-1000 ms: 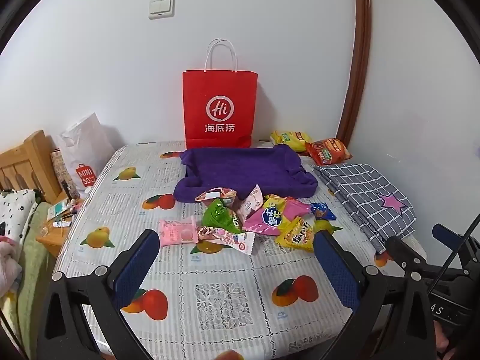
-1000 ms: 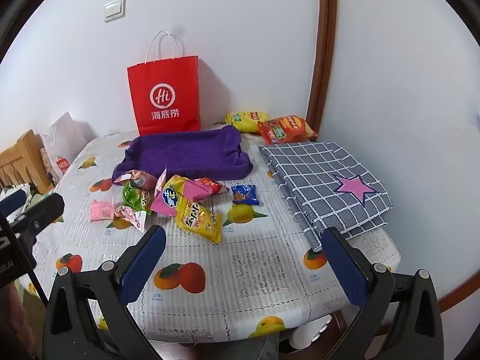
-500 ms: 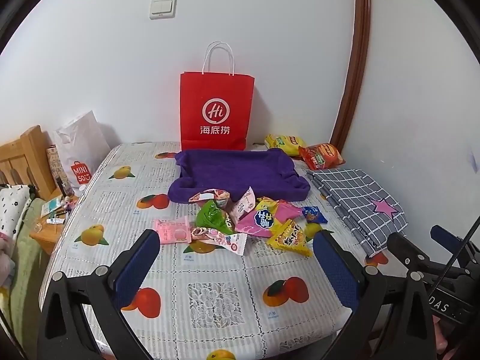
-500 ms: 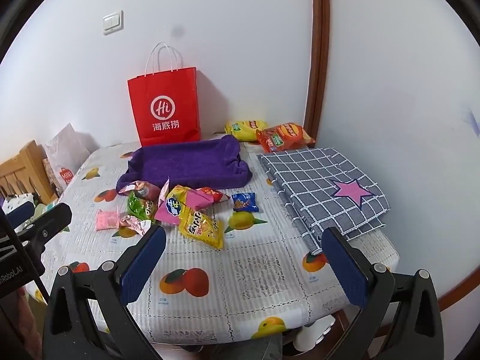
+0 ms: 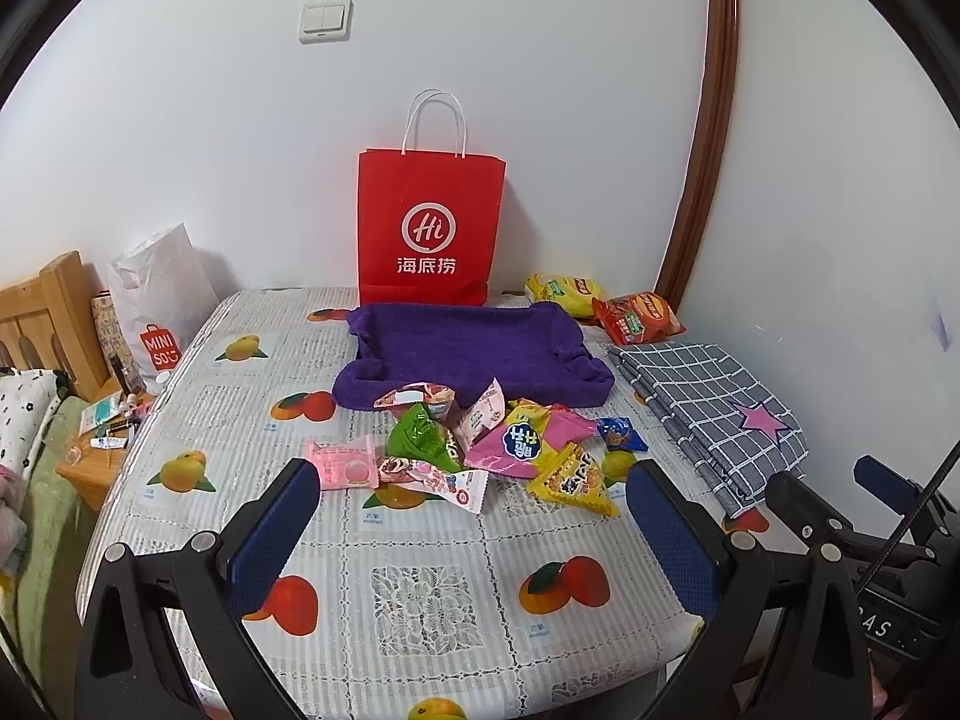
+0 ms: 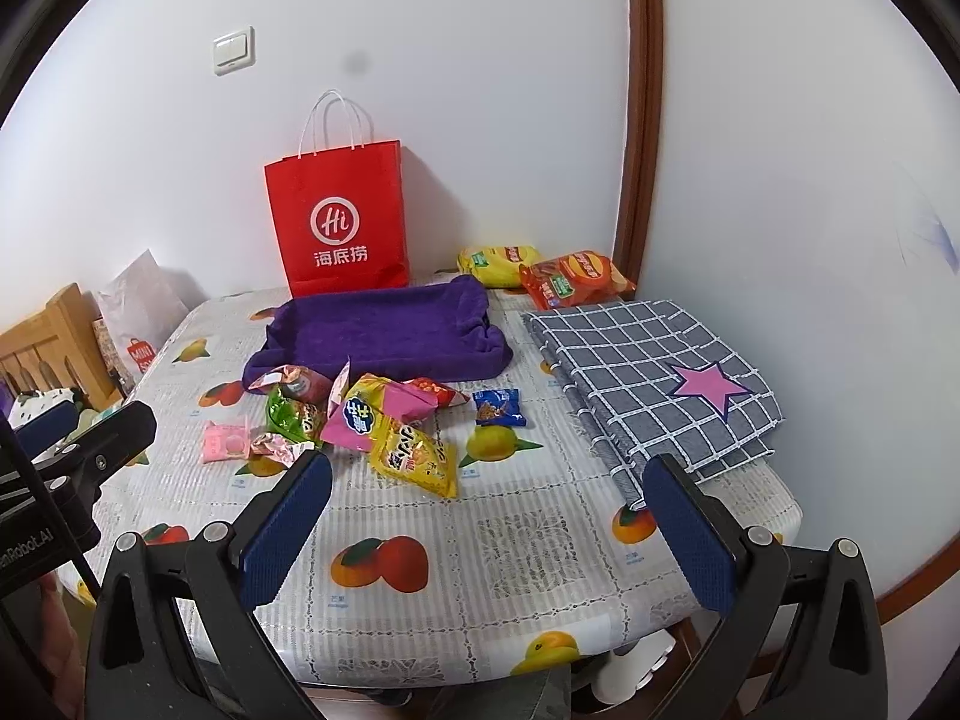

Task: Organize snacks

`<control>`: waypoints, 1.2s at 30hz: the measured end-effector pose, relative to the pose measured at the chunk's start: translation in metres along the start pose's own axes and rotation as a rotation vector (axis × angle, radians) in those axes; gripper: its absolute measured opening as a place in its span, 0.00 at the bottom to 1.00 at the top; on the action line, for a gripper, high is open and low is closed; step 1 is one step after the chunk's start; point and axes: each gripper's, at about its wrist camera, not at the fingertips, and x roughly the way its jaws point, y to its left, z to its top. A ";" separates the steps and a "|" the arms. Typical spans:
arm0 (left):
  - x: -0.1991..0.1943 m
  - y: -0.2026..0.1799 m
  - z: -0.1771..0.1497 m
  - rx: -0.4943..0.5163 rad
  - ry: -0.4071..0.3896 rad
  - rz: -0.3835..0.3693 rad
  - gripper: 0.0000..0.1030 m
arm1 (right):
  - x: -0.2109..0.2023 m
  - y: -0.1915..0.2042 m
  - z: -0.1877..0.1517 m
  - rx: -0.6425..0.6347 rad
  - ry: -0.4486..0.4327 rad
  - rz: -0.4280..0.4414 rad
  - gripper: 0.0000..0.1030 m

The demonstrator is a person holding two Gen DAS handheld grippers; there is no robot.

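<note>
A pile of small snack packets lies mid-table: a pink packet (image 5: pixel 340 464), a green one (image 5: pixel 420 438), a magenta-and-yellow bag (image 5: pixel 528 441), a yellow bag (image 5: pixel 573 480) and a small blue packet (image 5: pixel 621 433). The pile also shows in the right wrist view, with the yellow bag (image 6: pixel 414 459) and blue packet (image 6: pixel 498 407). Behind it sits a purple cloth tray (image 5: pixel 474 354), empty. My left gripper (image 5: pixel 474 504) is open and empty, near the table's front edge. My right gripper (image 6: pixel 486 498) is open and empty, to the right of the left one.
A red paper bag (image 5: pixel 431 228) stands against the wall behind the tray. Yellow (image 5: pixel 564 294) and orange (image 5: pixel 639 315) chip bags lie at the back right. A folded grey checked cloth with a pink star (image 6: pixel 654 384) covers the right side. A wooden bed frame (image 5: pixel 42 312) stands left.
Both grippers have pulled back and up a little from the table, so the snacks and tray look farther away. Nothing on the table has moved.
</note>
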 end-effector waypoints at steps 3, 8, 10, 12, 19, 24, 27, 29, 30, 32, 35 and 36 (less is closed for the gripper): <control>0.000 0.001 0.000 -0.001 -0.001 -0.001 0.99 | -0.001 0.001 0.000 0.000 -0.001 0.001 0.99; -0.001 0.000 -0.001 0.000 -0.002 -0.003 0.99 | -0.001 0.001 0.000 0.001 -0.002 0.005 0.99; -0.001 0.000 0.000 -0.001 -0.003 -0.003 0.99 | -0.002 0.000 0.000 0.003 -0.004 0.009 0.99; -0.001 0.000 0.000 -0.001 -0.001 -0.003 0.99 | -0.002 0.000 -0.001 0.004 -0.005 0.009 0.99; -0.002 0.001 -0.001 -0.001 -0.002 -0.004 0.99 | -0.003 0.000 -0.002 0.007 -0.007 0.013 0.99; -0.004 0.001 -0.001 -0.002 -0.002 -0.005 0.99 | -0.003 0.000 -0.002 0.007 -0.007 0.013 0.99; -0.004 0.002 0.000 -0.005 -0.002 -0.005 0.99 | -0.003 0.000 -0.003 0.008 -0.007 0.015 0.99; -0.004 0.002 0.000 -0.005 -0.002 -0.005 0.99 | -0.004 0.001 -0.003 0.009 -0.008 0.016 0.99; -0.004 0.002 0.000 -0.006 -0.002 -0.005 0.99 | -0.004 0.001 -0.003 0.009 -0.009 0.017 0.99; -0.005 0.002 0.000 -0.006 -0.001 -0.007 0.99 | -0.005 0.000 -0.004 0.009 -0.011 0.018 0.99; -0.004 0.002 0.000 -0.006 -0.001 -0.006 0.99 | -0.005 0.001 -0.004 0.010 -0.011 0.018 0.99; -0.005 0.002 0.000 -0.006 0.000 -0.008 0.99 | -0.005 0.001 -0.004 0.010 -0.011 0.018 0.99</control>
